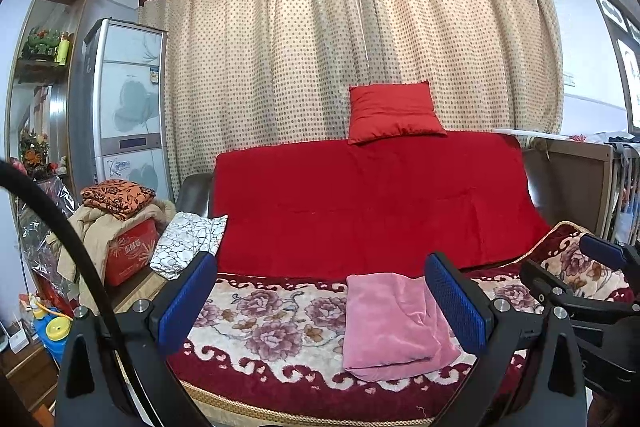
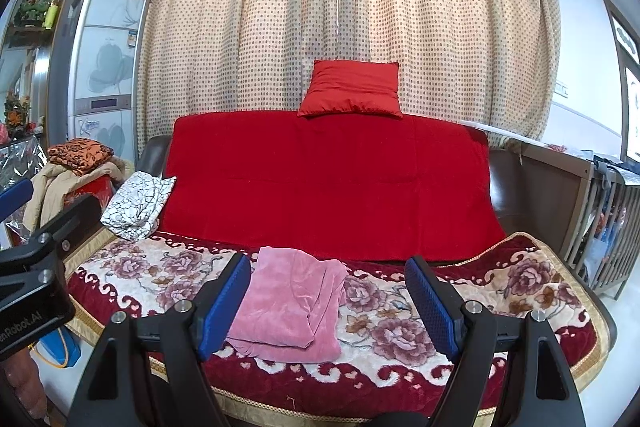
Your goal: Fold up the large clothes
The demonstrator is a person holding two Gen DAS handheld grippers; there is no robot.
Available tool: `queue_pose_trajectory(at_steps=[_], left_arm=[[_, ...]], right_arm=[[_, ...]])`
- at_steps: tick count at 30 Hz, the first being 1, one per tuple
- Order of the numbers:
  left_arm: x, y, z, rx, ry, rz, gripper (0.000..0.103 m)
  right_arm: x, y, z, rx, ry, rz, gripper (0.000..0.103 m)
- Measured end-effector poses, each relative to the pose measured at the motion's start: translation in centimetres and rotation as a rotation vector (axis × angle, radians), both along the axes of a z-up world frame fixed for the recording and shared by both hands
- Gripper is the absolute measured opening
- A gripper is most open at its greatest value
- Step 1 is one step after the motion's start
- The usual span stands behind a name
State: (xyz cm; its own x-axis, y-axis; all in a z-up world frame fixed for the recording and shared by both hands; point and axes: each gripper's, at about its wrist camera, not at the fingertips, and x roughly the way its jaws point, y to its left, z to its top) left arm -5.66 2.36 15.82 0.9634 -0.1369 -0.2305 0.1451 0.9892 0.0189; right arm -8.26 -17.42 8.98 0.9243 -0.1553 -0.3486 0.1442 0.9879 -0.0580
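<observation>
A pink velvety garment [image 2: 288, 311] lies on the floral seat cover [image 2: 460, 311] of the sofa, already gathered into a rough rectangle with a loose flap along its right side, and nothing is holding it. The left hand-held gripper [image 1: 320, 303] hovers in front of the seat with its jaws spread wide and empty; the right hand-held gripper [image 2: 328, 311] does likewise, its blue pads [image 2: 434, 307] well apart. This looks like a late stage, between folds or just short of a final tidy-up. A further move would call for lowering a gripper to the untidy right edge, pinching that flap, and laying it flat across the stack, taking care not to snag the cover beneath.
</observation>
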Motion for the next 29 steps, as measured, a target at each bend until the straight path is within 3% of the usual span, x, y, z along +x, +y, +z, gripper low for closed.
queue_pose_trajectory(at_steps=[22, 29], left_arm=[[1.0, -0.6, -0.5, -0.019, 0.023, -0.018, 0.103], [4.2, -1.2, -0.7, -0.031, 0.040, -0.050, 0.103]], right_arm=[[1.2, 0.0, -0.5, -0.020, 0.028, 0.001, 0.082], [3.8, -0.6, -0.6, -0.027, 0.051, 0.000, 0.082]])
